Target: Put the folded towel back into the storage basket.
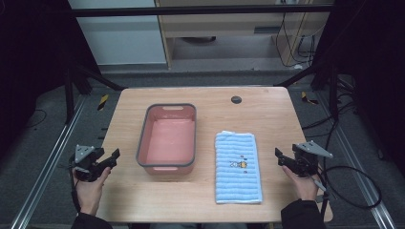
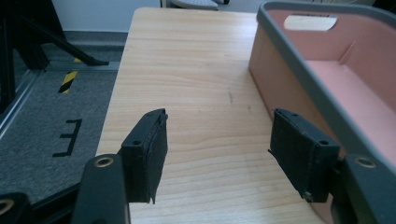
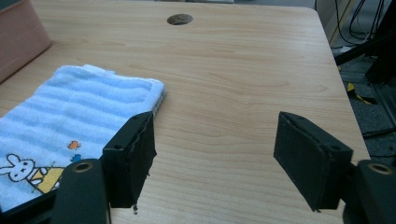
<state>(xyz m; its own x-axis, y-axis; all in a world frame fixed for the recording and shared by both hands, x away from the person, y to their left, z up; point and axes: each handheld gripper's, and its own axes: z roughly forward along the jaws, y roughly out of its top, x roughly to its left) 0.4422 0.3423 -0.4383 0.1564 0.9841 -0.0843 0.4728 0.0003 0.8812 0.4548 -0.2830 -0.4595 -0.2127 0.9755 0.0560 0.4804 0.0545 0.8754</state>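
A folded light-blue striped towel (image 1: 238,167) with a small rabbit print lies flat on the wooden table (image 1: 210,102), right of centre; it also lies at the left of the right gripper view (image 3: 70,116). A pink tub with a grey rim (image 1: 168,138) stands empty left of the towel, and its wall and rim run along the right of the left gripper view (image 2: 303,74). My left gripper (image 1: 113,157) is held at the table's left edge, open and empty (image 2: 217,154). At the right edge my right gripper (image 1: 279,156) is open too (image 3: 219,161), with bare wood between its jaws.
A round dark cable hole (image 1: 236,99) sits near the table's far edge. Metal frame rails (image 1: 52,157) and cables (image 1: 353,181) run along the floor on both sides. Yellow-black tape (image 1: 102,101) marks the floor beyond the far corners.
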